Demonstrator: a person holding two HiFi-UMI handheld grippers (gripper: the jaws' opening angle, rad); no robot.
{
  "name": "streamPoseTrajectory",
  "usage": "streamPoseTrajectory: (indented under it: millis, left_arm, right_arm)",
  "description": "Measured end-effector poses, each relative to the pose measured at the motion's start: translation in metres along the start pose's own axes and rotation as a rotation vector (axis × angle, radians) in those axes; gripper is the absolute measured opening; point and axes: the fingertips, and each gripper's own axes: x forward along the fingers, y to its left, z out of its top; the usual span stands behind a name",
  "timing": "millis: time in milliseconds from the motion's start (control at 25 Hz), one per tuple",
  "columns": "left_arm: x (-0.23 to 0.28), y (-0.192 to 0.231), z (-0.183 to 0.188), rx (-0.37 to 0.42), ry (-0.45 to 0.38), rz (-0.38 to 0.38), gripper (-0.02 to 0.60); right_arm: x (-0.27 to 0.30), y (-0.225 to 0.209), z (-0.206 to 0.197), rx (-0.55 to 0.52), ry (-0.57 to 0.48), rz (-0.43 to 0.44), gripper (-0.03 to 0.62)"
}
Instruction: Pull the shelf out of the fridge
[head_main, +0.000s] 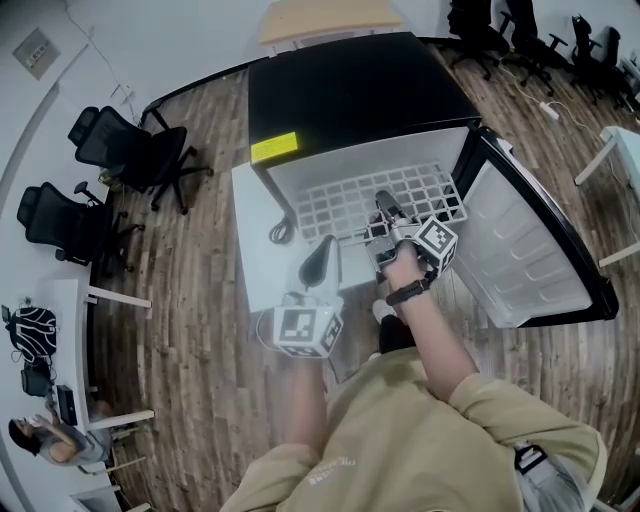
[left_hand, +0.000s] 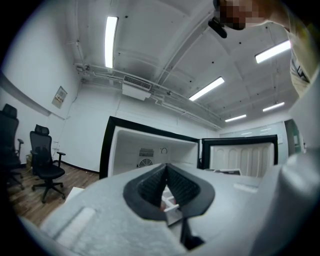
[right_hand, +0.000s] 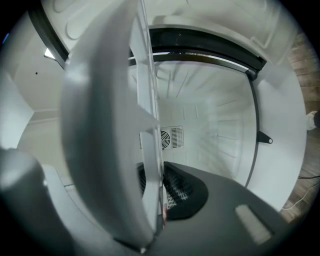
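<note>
Right of office chairs (head_main: 130, 150), right hand-held gripper (head_main: 388, 212) pinches the fridge shelf (head_main: 335, 205); left hand-held gripper (left_hand: 166, 172) seems pressed together.

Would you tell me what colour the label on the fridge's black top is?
Yellow; the label shows best in the head view.

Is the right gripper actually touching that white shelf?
Touching. The right gripper view shows the shelf edge-on, pinched between the two pads of the right gripper. The head view agrees: the gripper sits on the shelf's front part.
</note>
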Motion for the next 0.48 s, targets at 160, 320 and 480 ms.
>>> streamPoseTrajectory:
  millis: [160, 320, 480]
  left_arm:
    - [-0.020, -0.003, -0.010, -0.002, -0.012, 0.006, 0.002]
    - [-0.037, -0.008, -0.017, -0.005, -0.024, 0.012, 0.002]
    - [-0.040, -0.011, -0.016, -0.012, -0.027, 0.014, 0.002]
  right_arm:
    - [-0.035, -0.010, -0.008, -0.037, 0.002, 0.021, 0.083]
    - [-0.071, -0.003, -0.015, -0.141, 0.004, 0.032, 0.083]
    - [-0.088, 0.028, -0.018, -0.460, 0.012, 0.030, 0.083]
